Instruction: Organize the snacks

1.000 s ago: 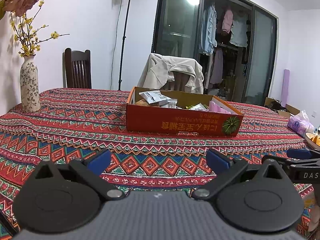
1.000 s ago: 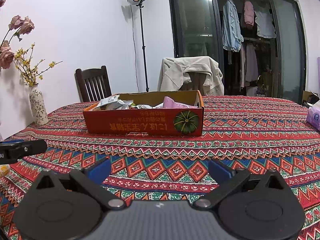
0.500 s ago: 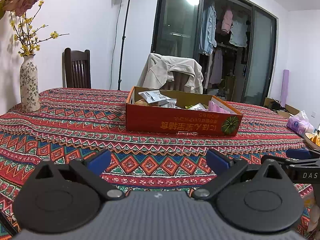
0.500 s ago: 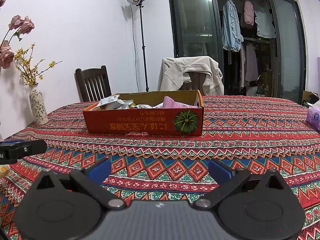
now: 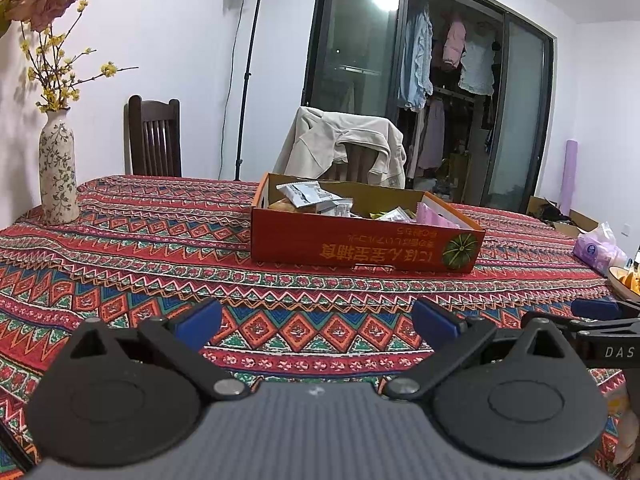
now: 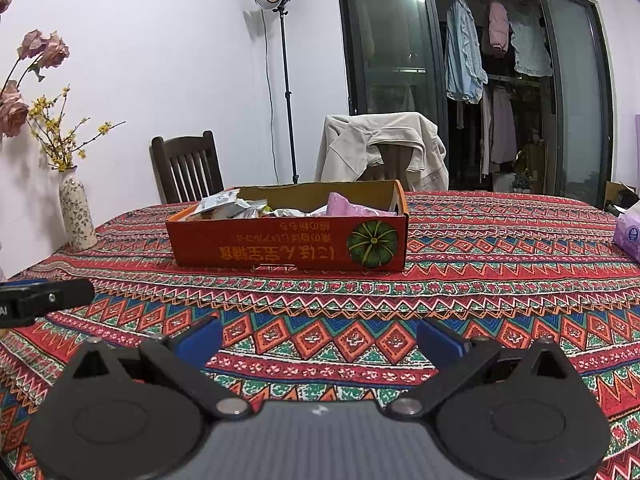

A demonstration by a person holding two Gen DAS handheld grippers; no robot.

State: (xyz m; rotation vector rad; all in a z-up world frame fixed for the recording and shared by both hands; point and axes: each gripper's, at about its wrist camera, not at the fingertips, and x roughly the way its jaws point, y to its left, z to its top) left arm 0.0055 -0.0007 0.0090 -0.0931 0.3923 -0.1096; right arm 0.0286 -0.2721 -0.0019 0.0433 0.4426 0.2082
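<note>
Snack box [image 5: 360, 240] well ahead of both grippers, left [image 5: 318, 320] and right [image 6: 320, 340] jaws spread, empty

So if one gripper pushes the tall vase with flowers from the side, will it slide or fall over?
The vase would probably tip rather than slide: it is tall and narrow, and long flower stems rise far above it. The patterned tablecloth under it may grip or wrinkle, adding to the risk. It looks ceramic, so likely fragile.

black left tongs [image 5: 316, 322] and right tongs [image 6: 319, 338], blue pads, silver pivot screws, ribbed grey bodies
</note>
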